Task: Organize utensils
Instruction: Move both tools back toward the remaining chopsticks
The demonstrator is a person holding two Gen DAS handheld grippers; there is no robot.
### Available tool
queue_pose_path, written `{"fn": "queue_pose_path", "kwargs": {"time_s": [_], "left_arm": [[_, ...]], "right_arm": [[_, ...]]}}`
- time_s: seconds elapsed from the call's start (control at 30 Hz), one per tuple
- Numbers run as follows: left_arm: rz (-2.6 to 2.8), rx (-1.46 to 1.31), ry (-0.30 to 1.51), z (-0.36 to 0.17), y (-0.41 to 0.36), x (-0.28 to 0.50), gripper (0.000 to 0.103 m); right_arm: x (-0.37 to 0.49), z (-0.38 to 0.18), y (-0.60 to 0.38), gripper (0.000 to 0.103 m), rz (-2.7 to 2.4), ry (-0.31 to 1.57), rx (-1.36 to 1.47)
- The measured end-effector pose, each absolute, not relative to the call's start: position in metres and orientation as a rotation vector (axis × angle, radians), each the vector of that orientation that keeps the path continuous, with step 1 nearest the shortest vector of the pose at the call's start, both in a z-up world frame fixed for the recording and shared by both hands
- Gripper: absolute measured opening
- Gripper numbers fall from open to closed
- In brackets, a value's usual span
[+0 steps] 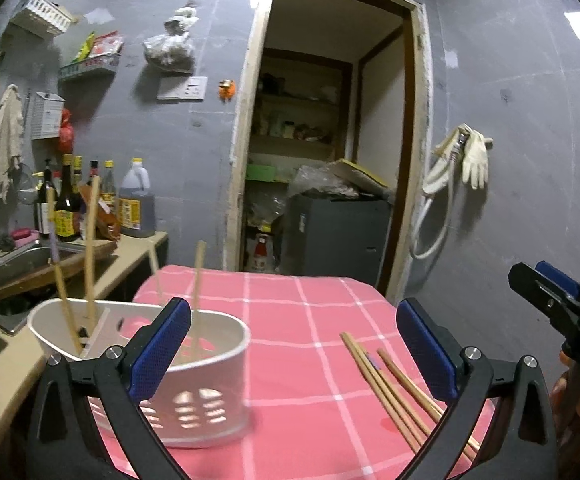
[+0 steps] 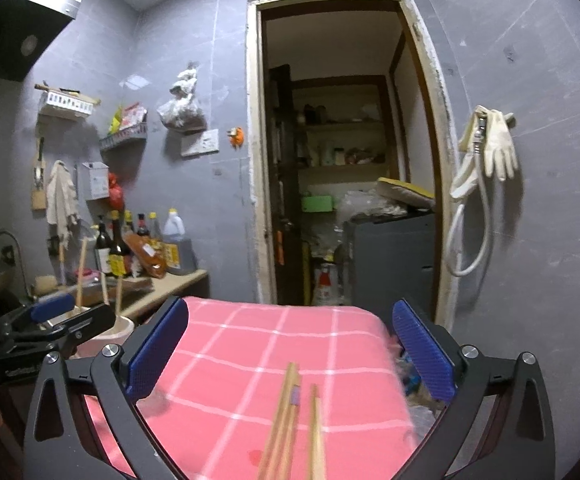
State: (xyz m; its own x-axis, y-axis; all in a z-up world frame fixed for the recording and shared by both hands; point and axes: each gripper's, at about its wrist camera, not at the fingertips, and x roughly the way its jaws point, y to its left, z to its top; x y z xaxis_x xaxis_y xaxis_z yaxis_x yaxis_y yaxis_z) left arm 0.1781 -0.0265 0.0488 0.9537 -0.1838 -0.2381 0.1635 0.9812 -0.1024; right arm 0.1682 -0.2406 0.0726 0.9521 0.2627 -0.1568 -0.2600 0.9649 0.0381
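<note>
Wooden chopsticks (image 2: 290, 424) are lying loose on the pink-clothed surface (image 1: 290, 320), beside the white holder (image 1: 193, 364); both tools (image 1: 294, 352) (image 2: 290, 348) are being held spread, empty. Chopsticks may be scattered if nudged.

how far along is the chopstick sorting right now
Partly done. Several chopsticks already stand in the white holder. Nothing is in hand: the left gripper and right gripper are both open and empty. A few loose chopsticks remain on the pink cloth.

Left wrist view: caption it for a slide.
Open left gripper above pink checked cloth, white caddy left, loose chopsticks right.
</note>
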Motion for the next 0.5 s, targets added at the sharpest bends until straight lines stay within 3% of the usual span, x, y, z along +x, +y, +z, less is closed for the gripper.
{"fn": "queue_pose_path", "kwargs": {"time_s": [0.5], "left_arm": [[-0.211, -0.014, 0.443, -0.004, -0.073, 0.215, 0.101]], "right_arm": [[0.215, 0.019, -0.278, 0.103, 0.241, 0.447, -0.007]]}}
